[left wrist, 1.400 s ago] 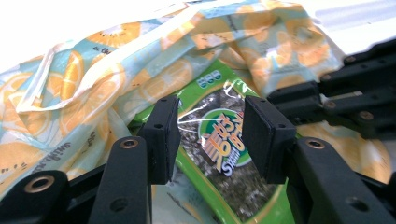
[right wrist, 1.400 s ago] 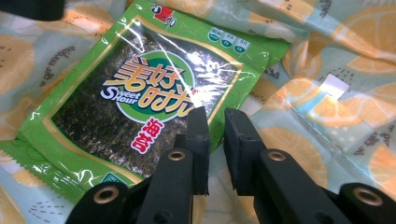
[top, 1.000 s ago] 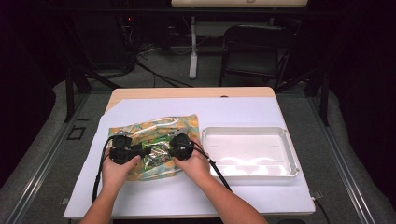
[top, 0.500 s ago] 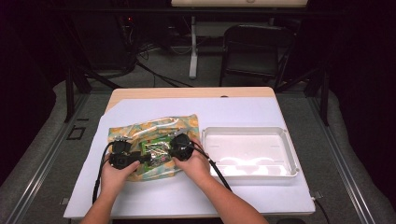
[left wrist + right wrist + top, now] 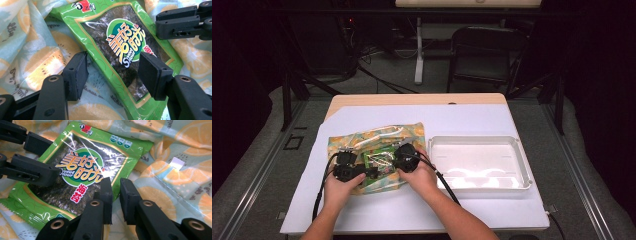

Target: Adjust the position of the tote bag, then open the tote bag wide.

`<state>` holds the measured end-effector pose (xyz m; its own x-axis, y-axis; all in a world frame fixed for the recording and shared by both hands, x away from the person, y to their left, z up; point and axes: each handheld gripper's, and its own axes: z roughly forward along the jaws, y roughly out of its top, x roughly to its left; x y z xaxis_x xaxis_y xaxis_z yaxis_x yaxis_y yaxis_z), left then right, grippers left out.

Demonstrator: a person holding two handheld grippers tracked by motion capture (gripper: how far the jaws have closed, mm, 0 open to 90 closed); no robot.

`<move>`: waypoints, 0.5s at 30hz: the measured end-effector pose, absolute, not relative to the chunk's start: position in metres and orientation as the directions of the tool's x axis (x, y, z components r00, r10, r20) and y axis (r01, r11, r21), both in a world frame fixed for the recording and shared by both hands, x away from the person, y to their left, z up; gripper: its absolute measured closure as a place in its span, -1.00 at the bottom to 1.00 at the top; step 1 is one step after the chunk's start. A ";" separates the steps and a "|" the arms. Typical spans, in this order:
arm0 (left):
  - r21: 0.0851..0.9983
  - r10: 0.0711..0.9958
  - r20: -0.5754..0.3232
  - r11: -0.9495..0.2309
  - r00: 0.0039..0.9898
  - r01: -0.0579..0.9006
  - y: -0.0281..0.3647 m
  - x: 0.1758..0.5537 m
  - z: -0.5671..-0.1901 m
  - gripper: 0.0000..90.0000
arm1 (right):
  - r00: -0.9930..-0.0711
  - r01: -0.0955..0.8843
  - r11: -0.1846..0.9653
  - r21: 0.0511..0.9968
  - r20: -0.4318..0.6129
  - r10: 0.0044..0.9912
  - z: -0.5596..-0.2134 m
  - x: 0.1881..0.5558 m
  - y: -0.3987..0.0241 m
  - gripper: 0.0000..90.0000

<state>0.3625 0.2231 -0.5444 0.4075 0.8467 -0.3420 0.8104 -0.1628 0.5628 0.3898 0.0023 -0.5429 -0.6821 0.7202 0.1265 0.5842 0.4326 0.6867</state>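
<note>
On the fruit-print bag [image 5: 379,145] lies a green seaweed snack packet [image 5: 120,50]; the left gripper [image 5: 112,72] straddles it with jaws spread, the right gripper [image 5: 115,200] nearly closed beside its edge. The white tray [image 5: 522,170] alongside holds nothing.

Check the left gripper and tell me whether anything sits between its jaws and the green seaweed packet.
Nothing visible does. The left gripper stands open astride the seaweed packet, which lies bare on the fruit-print bag. The right gripper, jaws nearly closed, is at the packet's opposite edge, outside that gap.
</note>
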 end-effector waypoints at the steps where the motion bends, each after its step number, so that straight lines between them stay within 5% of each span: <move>1: 0.564 0.849 -0.340 -0.160 0.404 0.810 0.223 0.362 -0.545 -0.09 | -0.682 0.584 0.432 0.687 0.127 0.720 -0.543 0.390 0.002 0.80; 15: 0.560 0.848 -0.354 -0.147 0.395 0.816 0.221 0.365 -0.549 -0.19 | -0.687 0.580 0.440 0.686 0.122 0.716 -0.543 0.390 0.002 0.79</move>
<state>0.3647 0.2211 -0.5492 0.3952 0.8478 -0.3536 0.8155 -0.1467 0.5598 0.3900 0.0018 -0.5429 -0.6874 0.7160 0.1217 0.5796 0.4398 0.6861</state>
